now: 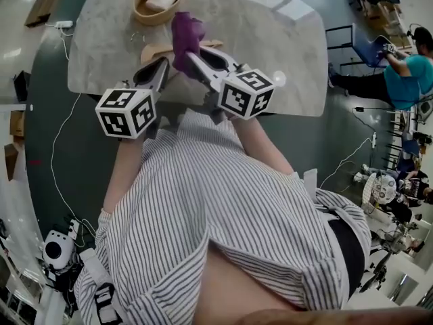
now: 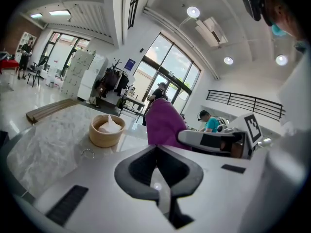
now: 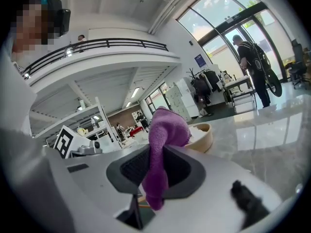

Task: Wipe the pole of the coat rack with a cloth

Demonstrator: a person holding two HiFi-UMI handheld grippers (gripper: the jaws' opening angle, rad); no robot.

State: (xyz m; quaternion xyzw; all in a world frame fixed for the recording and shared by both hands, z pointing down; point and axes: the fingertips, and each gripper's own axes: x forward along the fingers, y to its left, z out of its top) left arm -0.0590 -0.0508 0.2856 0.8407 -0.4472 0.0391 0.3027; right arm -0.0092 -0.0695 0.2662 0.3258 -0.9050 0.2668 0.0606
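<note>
Right gripper (image 3: 156, 152) pinches a purple cloth (image 3: 165, 127) between its dark ribbed pads. The nubby fabric bunches into a rounded lump above the jaws, and a thin tail hangs below them. In the head view the cloth is held above the near part of a pale marble table (image 1: 270, 32) with rounded corners, close in front of the person's striped shirt (image 1: 223, 208).

Left gripper (image 2: 156, 148) sits just beside the right one. Its jaw tips are pressed together with nothing between them, and its smooth grey-white shell is angled toward the cloth.

A round wooden bowl (image 2: 104, 137) stands further back on the table and holds crumpled white paper (image 2: 109, 126). A small metal ring (image 2: 87, 153) lies near the bowl, and flat tan pieces (image 1: 154, 49) lie on the table under the cloth.
</note>
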